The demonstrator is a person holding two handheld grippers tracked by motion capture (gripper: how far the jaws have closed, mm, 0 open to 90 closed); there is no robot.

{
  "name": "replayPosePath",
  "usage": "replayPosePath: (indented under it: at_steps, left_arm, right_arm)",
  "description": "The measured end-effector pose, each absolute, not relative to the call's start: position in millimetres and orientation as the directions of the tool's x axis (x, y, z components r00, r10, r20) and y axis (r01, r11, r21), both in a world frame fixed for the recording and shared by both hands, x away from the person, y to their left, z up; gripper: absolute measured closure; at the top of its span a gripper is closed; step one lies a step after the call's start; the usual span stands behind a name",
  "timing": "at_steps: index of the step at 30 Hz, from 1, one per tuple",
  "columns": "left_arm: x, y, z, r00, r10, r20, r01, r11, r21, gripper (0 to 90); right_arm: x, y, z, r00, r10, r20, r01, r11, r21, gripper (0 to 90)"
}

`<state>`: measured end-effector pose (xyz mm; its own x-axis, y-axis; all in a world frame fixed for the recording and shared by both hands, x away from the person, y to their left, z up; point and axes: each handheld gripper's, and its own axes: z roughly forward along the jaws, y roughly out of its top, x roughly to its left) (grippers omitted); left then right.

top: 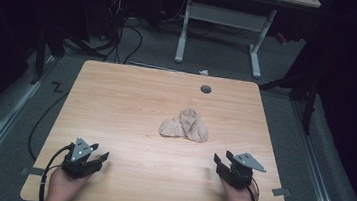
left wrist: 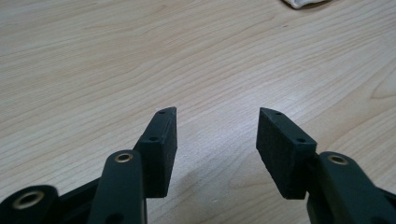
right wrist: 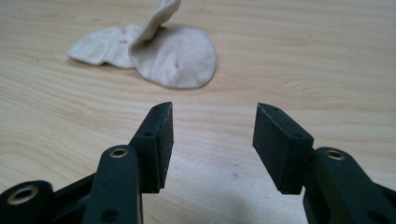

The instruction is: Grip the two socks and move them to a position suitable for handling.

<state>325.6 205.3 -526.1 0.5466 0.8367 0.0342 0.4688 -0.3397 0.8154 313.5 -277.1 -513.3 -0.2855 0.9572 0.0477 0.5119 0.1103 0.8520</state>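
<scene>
A crumpled beige cloth point(top: 186, 125) lies near the middle of the wooden table point(top: 131, 100). In the right gripper view the cloth point(right wrist: 159, 51) rests just beyond the jaws, slightly to the left, with one fold standing up. My left gripper point(top: 96, 155) sits near the front left of the table, held by a hand, open with nothing between its jaws. My right gripper point(top: 221, 162) is at the front right, also open and empty. The left gripper view has a corner of the cloth point(left wrist: 303, 3) at its top edge, far from my left gripper point(left wrist: 217, 114).
A round cable hole point(top: 206, 89) sits near the table's far edge. Beyond the table stand a white desk frame point(top: 221, 29) and loose cables point(top: 123, 29) on the grey floor. Metal rails run along both sides of the table.
</scene>
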Motion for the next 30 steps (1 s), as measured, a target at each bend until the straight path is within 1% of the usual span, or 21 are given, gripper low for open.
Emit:
replayPosePath:
  at_steps: [3,9,15,18,21,22,23,24,26,28,30]
  left_arm:
    - [327.0,206.3,-524.3,0.539,0.842,0.029,0.475,-0.333,0.814,49.8]
    - [328.6,212.2,-523.6,0.534,0.845,0.021,0.476,-0.321,0.819,49.3]
    - [327.3,219.5,-524.8,0.524,0.852,0.007,0.482,-0.304,0.822,48.7]
    - [327.5,221.9,-524.4,0.52,0.854,0.0,0.481,-0.293,0.826,48.5]
    - [327.4,221.8,-524.9,0.52,0.854,-0.003,0.481,-0.29,0.827,47.8]
    - [327.3,220.4,-525.7,0.527,0.85,0.003,0.478,-0.3,0.826,47.7]
    - [327.3,220.4,-525.7,0.527,0.85,0.003,0.478,-0.3,0.826,47.4]
    - [326.8,218.6,-526.1,0.534,0.846,0.013,0.475,-0.313,0.823,47.2]
    - [326.7,217.4,-526.4,0.533,0.846,0.011,0.473,-0.309,0.825,47.1]
    - [326.5,215.9,-526.2,0.537,0.843,0.014,0.474,-0.315,0.822,46.9]
    - [326.4,215.3,-526.4,0.538,0.843,0.015,0.472,-0.316,0.823,46.8]
  right_arm:
    - [314.4,-276.6,-515.6,-0.291,0.955,0.058,0.53,0.11,0.841,48.7]
    - [314.1,-277.5,-516.1,-0.294,0.954,0.051,0.529,0.118,0.841,49.3]
    - [317.0,-273.1,-516.0,-0.311,0.95,0.026,0.527,0.149,0.836,53.2]
    - [318.1,-272.4,-516.4,-0.312,0.95,0.026,0.539,0.155,0.828,53.4]
    - [319.3,-272.6,-517.1,-0.333,0.942,0.05,0.554,0.152,0.818,50.4]
    - [319.1,-272.5,-518.0,-0.341,0.939,0.052,0.551,0.155,0.82,46.4]
    - [319.1,-272.5,-518.0,-0.341,0.939,0.052,0.551,0.155,0.82,46.4]
    - [316.9,-269.5,-519.7,-0.33,0.944,0.021,0.537,0.17,0.827,41.7]
    - [316.8,-268.6,-520.2,-0.332,0.943,0.016,0.535,0.174,0.827,40.9]
    - [317.9,-266.0,-519.7,-0.353,0.935,0.01,0.532,0.192,0.825,36.4]
    - [318.1,-264.8,-519.0,-0.363,0.932,0.012,0.532,0.196,0.824,34.9]
